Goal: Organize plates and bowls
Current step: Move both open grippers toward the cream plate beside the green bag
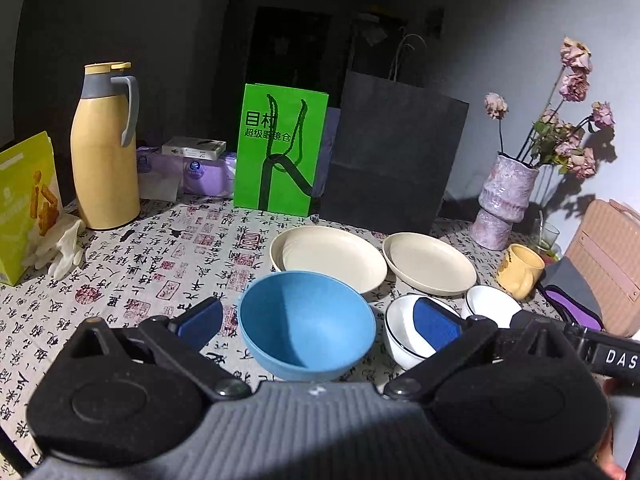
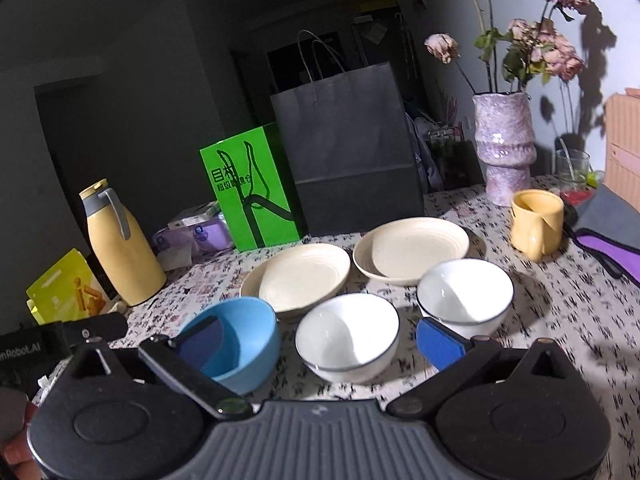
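Observation:
A blue bowl [image 1: 306, 326] [image 2: 236, 342] stands on the patterned tablecloth between the wide-spread fingers of my open left gripper [image 1: 318, 322], untouched. To its right stand two white bowls with dark rims, one near [image 1: 404, 330] [image 2: 346, 338] and one farther right [image 1: 490, 304] [image 2: 464, 296]. Behind them lie two cream plates, a left plate [image 1: 328, 258] [image 2: 298, 276] and a right plate [image 1: 430, 262] [image 2: 412, 248]. My open right gripper [image 2: 320, 338] hovers with the near white bowl between its fingers, not touching it.
At the back stand a yellow thermos [image 1: 105, 148], a green bag [image 1: 280, 148], a black paper bag [image 1: 394, 148] and a purple vase of dried flowers [image 2: 505, 140]. A yellow mug [image 2: 536, 224] sits right of the plates. A snack box [image 1: 24, 208] and white gloves [image 1: 60, 248] lie left.

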Tool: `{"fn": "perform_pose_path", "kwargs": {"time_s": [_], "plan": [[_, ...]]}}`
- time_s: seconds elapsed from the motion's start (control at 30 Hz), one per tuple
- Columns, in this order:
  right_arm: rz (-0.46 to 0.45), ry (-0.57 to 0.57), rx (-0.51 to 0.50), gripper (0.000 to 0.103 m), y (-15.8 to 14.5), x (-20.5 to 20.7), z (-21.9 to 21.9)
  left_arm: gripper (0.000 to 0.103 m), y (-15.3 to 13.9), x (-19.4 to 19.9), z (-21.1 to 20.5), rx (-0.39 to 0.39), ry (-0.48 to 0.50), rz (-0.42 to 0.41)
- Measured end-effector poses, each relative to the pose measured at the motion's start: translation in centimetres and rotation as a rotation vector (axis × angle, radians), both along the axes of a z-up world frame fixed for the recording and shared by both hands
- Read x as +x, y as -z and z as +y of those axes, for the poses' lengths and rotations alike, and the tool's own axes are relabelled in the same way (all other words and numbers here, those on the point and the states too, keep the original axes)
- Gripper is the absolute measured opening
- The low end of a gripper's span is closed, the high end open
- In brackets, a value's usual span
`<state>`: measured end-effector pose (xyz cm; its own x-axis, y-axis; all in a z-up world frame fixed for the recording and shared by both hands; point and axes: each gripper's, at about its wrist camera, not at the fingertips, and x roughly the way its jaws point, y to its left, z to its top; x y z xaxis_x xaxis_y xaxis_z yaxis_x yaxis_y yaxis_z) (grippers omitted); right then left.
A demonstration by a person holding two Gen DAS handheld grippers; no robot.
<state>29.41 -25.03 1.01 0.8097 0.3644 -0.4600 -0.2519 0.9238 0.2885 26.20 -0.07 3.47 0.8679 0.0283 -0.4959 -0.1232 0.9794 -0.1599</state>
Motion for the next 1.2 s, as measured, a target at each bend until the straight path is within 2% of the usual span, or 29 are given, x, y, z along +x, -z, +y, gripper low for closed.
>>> {"fn": "perform_pose_path", "kwargs": {"time_s": [0.73, 1.2], "plan": [[0.039, -0.049, -0.030, 0.103, -3.3, 6.9, 4.3, 0.103, -1.1, 5.9, 4.4, -0.072, -0.103, 0.051], [0.111, -0.061, -0.050, 0.103, -3.0, 11.3, 6.5, 0.103, -0.6, 9.5, 6.1, -0.087, -0.140, 0.081]]}}
